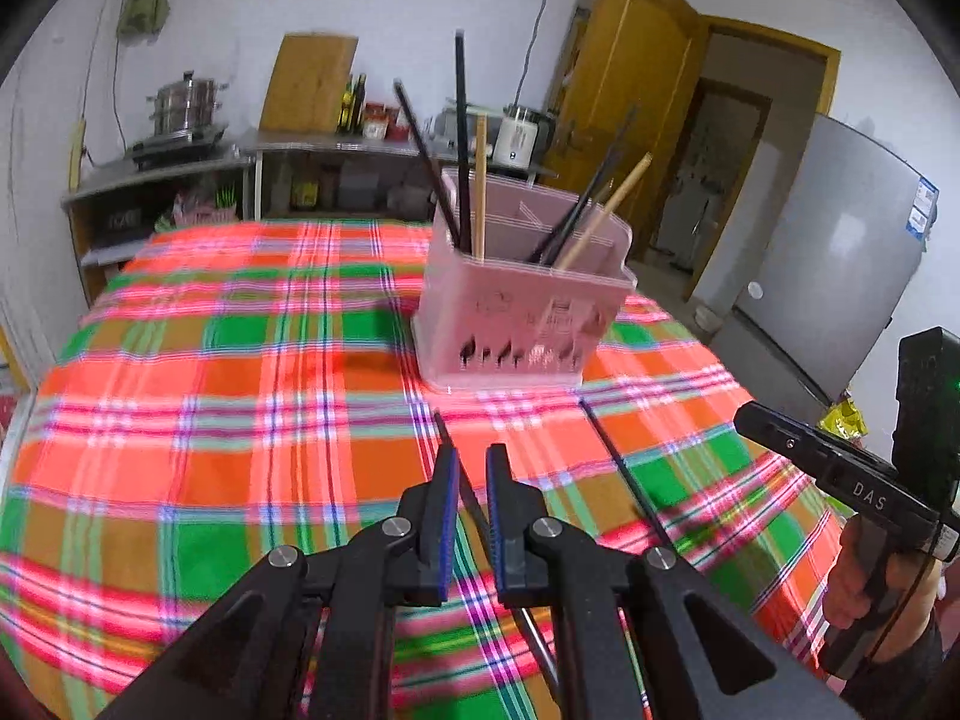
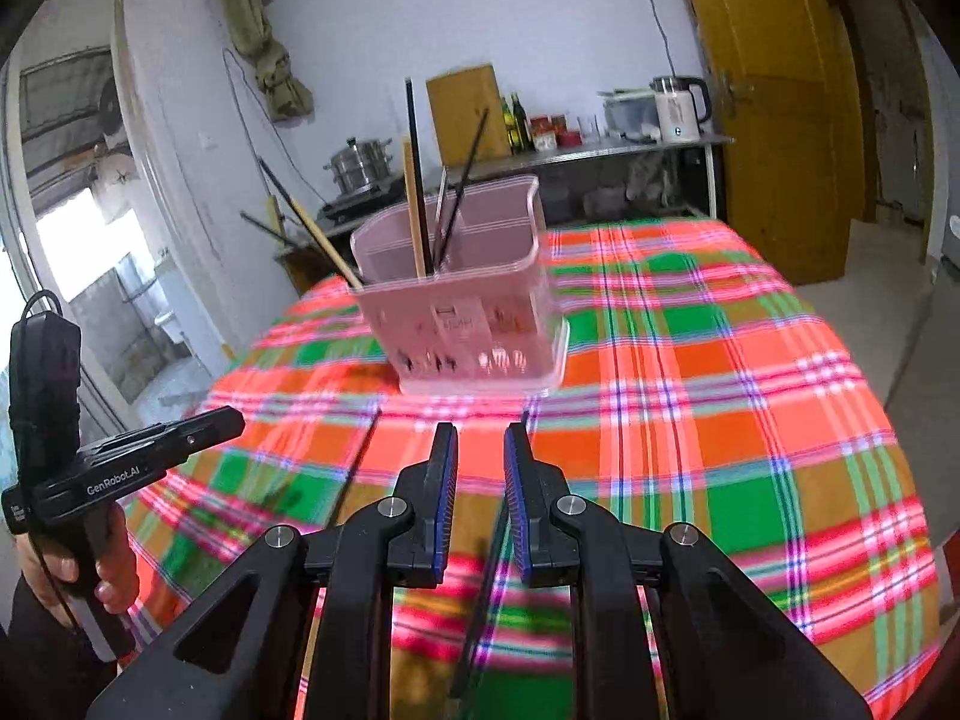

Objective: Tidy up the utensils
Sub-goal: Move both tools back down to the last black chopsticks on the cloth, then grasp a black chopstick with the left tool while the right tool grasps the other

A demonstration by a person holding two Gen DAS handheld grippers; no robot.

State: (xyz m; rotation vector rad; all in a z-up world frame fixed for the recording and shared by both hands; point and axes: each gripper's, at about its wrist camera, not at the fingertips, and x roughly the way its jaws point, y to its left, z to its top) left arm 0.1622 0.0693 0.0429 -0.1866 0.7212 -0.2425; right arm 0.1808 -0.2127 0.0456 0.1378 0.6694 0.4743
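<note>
A pink utensil basket (image 1: 510,312) stands on the plaid tablecloth and holds several black and wooden chopsticks (image 1: 462,138). It also shows in the right wrist view (image 2: 474,324). Two black chopsticks lie loose on the cloth. One chopstick (image 1: 474,510) runs between the fingers of my left gripper (image 1: 472,462), which is open above it. The other chopstick (image 1: 624,468) lies to its right. In the right wrist view one black chopstick (image 2: 492,570) lies under my open right gripper (image 2: 480,438), and the other chopstick (image 2: 357,468) lies to its left.
The round table with the plaid cloth (image 1: 210,420) drops off at its edges. A metal counter (image 1: 336,147) behind holds a steamer pot (image 1: 183,102), bottles and a kettle (image 2: 678,108). A grey fridge (image 1: 840,252) and a yellow door (image 1: 624,78) stand to the right.
</note>
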